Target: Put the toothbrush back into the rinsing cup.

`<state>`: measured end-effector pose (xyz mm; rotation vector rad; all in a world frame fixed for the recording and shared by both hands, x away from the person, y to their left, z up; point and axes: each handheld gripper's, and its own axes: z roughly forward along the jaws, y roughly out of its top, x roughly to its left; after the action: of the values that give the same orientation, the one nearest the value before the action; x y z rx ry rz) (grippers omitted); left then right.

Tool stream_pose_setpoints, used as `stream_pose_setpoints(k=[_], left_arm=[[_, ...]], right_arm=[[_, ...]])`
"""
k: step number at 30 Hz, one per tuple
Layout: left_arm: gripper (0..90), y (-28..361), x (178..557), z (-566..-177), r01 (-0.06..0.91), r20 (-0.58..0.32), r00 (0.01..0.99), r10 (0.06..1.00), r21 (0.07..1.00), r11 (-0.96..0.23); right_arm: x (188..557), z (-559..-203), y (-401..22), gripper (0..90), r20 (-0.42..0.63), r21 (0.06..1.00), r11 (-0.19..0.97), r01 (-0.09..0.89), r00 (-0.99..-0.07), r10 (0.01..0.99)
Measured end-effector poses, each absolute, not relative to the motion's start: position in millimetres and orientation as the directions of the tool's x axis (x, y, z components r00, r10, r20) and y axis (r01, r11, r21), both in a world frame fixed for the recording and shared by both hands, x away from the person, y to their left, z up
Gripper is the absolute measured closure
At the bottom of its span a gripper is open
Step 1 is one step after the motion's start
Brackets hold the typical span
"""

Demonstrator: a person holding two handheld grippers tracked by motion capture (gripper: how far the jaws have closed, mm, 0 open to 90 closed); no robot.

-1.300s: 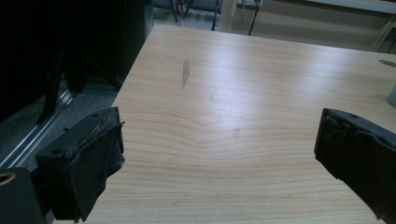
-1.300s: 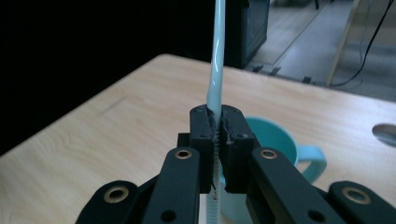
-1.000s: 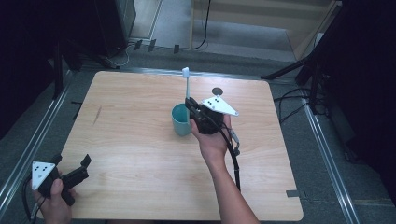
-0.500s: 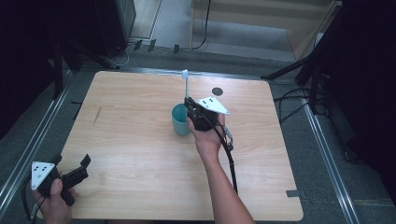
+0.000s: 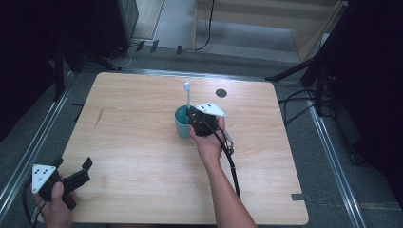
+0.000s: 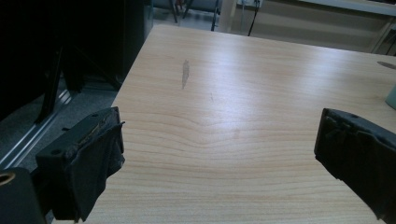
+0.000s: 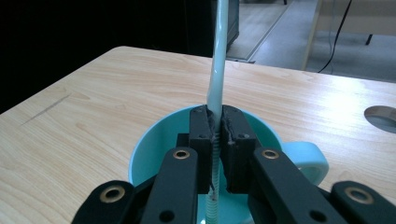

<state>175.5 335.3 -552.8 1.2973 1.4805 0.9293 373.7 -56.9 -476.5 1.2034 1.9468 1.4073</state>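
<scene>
My right gripper (image 7: 215,128) pinches the toothbrush (image 7: 217,60) upright, its lower end inside the teal mug (image 7: 154,144) at mid-desk (image 5: 142,142). If I let go crooked, the brush could lever the light mug over (my spread left gripper (image 5: 71,178) is too far off to steady it).

tabletop (image 5: 142,142): pale wood grain, smooth, soft sheen | cup (image 7: 154,149): glossy teal plastic | toothbrush (image 7: 217,70): smooth glossy plastic | right gripper (image 7: 216,128): matt black, brass rivets
</scene>
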Motion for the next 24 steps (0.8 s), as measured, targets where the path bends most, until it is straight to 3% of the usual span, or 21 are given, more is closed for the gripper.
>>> stream_pose_setpoints(k=[9, 17, 24], left_arm=[[1.4, 335.2, 175.4, -552.8, 0.285, -0.16, -0.012, 0.987, 0.946, 0.156], [1.4, 335.3, 175.4, -552.8, 0.285, -0.16, -0.011, 0.987, 0.946, 0.156], [1.4, 335.0, 175.3, -552.7, 0.287, -0.155, -0.012, 0.988, 0.946, 0.152]], right_arm=[[372.9, -474.1, -59.6, 82.5, 0.132, 0.92, 0.09, 0.381, -0.519, 0.845], [365.9, -462.5, -70.5, 69.6, 0.144, 0.943, 0.051, 0.328, -0.543, 0.827], [359.1, -454.4, -99.6, 59.1, 0.156, 0.961, -0.019, 0.274, -0.487, 0.859]])
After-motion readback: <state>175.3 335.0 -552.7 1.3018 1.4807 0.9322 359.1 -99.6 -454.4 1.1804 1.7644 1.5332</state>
